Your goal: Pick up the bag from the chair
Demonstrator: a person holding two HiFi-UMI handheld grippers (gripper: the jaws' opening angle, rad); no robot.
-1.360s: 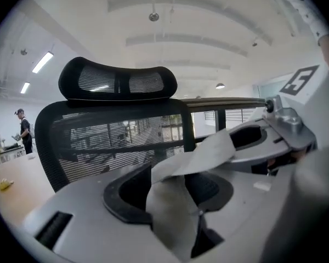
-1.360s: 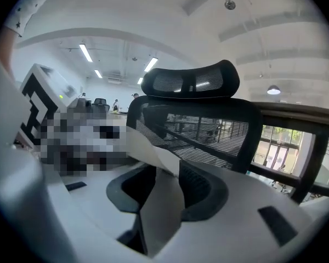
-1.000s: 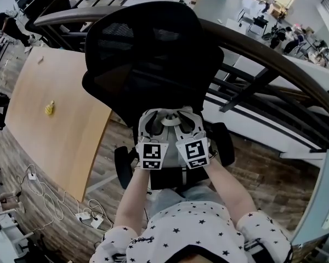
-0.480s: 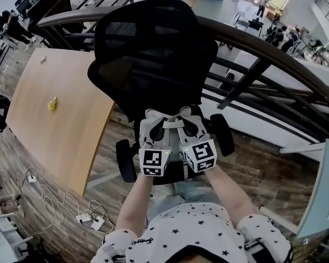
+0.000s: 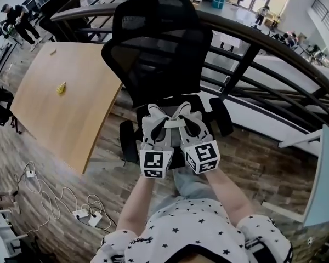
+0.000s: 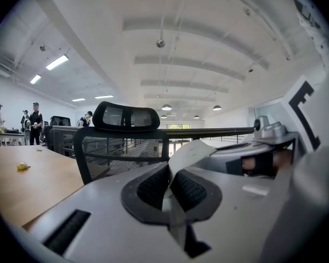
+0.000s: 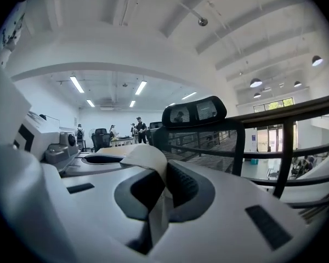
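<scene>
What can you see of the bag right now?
Of the bag, only pale, flat, paper-like strips show, probably its handles. One strip is pinched between the shut pads of the left gripper and folds over above them. Another strip is clamped the same way in the right gripper and curls to the side. The head view shows both grippers side by side over the chair seat. The bag's body is hidden beneath them.

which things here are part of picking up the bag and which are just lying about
Job: left gripper and right gripper, each shut on the pale bag strap; black chair.
Lying about: wooden table, small yellow object on it, floor cables.
</scene>
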